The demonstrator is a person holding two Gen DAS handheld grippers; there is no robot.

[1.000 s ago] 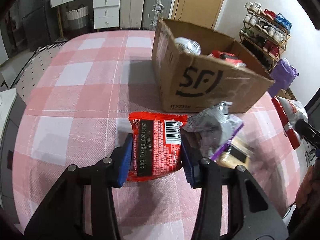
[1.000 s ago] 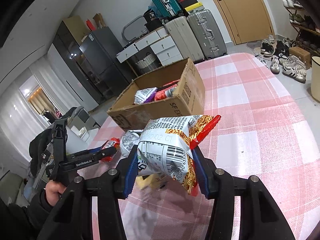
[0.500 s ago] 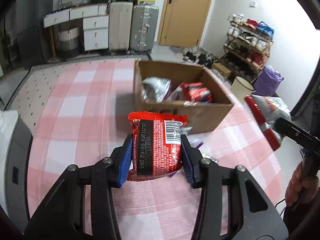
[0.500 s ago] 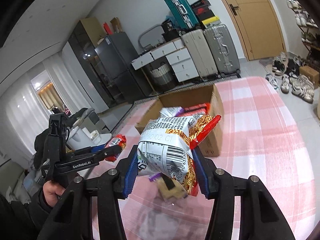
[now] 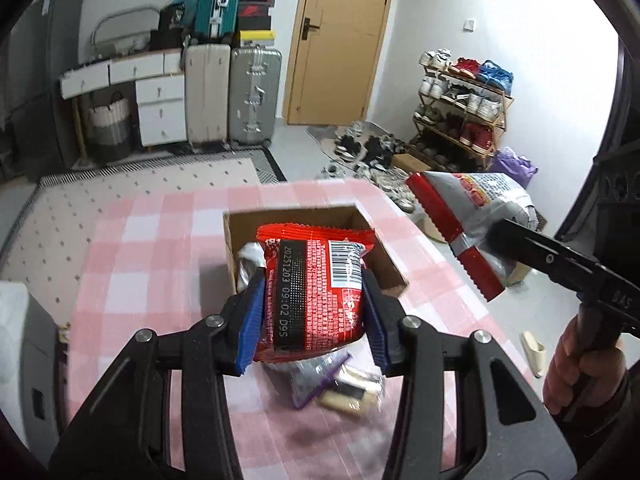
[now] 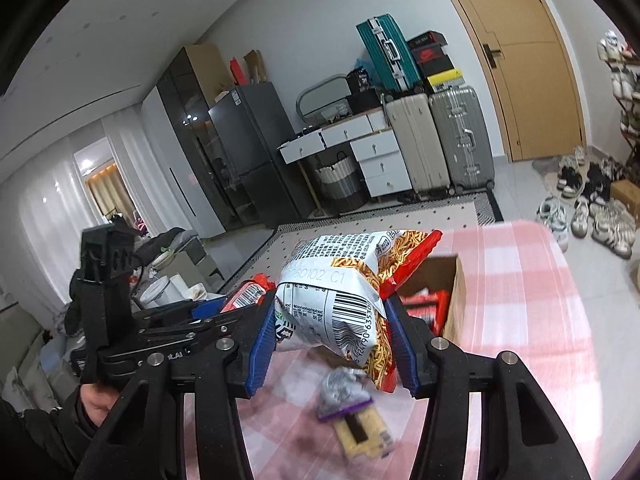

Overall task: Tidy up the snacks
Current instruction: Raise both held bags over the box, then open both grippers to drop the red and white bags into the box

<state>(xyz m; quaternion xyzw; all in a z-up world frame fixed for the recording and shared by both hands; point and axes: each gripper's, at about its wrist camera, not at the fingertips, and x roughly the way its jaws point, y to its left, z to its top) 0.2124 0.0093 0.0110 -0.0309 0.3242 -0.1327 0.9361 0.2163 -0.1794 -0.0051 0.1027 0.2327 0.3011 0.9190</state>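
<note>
My left gripper is shut on a red snack packet, held up in the air in front of the open cardboard box. A white and orange snack bag is clamped in my right gripper, also raised above the table; the same bag shows at the right of the left wrist view. The box holds silver and red packets. On the pink checked tablecloth below lie a silver and purple packet and a beige packet. The left gripper shows at the left in the right wrist view.
A person's hand grips the right tool's handle. Beyond the table stand suitcases, white drawers, a wooden door and a shoe rack with several shoes on the floor. A dark fridge is at the left.
Both grippers have risen with their packets still clamped. The box now appears lower and smaller, with its inside in view, and more of the room shows behind it.
</note>
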